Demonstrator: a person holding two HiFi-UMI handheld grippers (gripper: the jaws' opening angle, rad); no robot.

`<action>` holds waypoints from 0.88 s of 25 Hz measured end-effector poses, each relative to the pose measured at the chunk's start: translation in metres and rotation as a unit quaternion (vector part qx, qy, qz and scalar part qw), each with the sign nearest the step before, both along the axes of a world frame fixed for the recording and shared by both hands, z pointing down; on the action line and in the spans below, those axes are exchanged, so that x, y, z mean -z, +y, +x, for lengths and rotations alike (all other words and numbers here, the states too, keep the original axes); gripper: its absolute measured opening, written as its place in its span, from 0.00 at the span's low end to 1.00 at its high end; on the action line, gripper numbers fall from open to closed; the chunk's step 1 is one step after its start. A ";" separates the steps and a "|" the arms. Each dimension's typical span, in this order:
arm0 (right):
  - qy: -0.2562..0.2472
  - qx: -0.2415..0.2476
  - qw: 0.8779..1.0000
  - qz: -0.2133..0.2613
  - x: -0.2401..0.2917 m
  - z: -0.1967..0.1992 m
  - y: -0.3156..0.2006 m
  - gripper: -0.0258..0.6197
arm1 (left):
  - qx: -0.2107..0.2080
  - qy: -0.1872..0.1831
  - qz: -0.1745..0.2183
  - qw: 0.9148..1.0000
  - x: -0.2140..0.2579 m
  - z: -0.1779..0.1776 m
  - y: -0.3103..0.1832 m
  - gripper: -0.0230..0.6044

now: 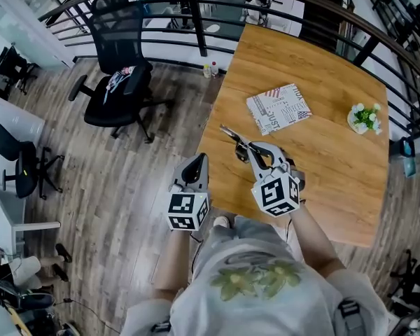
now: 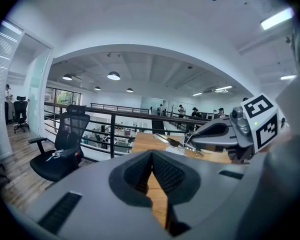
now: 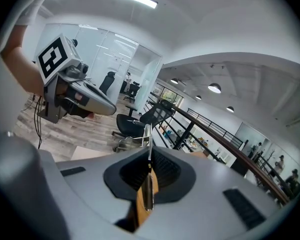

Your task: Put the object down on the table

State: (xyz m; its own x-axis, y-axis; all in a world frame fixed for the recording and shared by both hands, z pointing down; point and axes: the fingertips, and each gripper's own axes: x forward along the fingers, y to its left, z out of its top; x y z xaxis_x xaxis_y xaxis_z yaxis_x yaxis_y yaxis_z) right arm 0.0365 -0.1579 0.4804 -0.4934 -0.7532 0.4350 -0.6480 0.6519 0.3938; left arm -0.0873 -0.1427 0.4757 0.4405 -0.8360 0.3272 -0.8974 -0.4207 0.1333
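Above wooden table (image 1: 336, 96), right gripper (image 1: 248, 151) jaws pinch a metal blade (image 1: 231, 133); left gripper (image 1: 198, 162) jaws closed, empty.

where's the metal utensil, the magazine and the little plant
metal utensil (image 3: 147, 191), right gripper view, its gripped middle stretch
magazine (image 1: 278, 108), head view, middle of its cover
plant (image 1: 365, 115), head view, its flowers

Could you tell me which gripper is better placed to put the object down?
Right: the right gripper is shut on the thin metal utensil above the table; the left gripper holds nothing.
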 end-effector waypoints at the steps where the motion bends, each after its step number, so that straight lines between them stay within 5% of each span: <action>1: 0.001 0.002 1.000 -0.002 -0.002 -0.002 -0.001 0.06 | 0.001 -0.001 -0.002 1.000 -0.002 -0.001 0.000 0.06; 22: 0.035 0.040 0.997 -0.047 -0.049 -0.038 -0.016 0.06 | 0.019 -0.010 -0.019 1.000 -0.012 -0.028 -0.004 0.06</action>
State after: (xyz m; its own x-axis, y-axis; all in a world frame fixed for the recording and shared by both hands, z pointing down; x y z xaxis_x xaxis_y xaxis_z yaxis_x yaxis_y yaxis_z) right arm -0.0012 -0.1739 0.5296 -0.5158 -0.6672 0.5374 -0.5662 0.7362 0.3706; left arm -0.1158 -0.1463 0.4880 0.4022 -0.8388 0.3670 -0.9151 -0.3814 0.1312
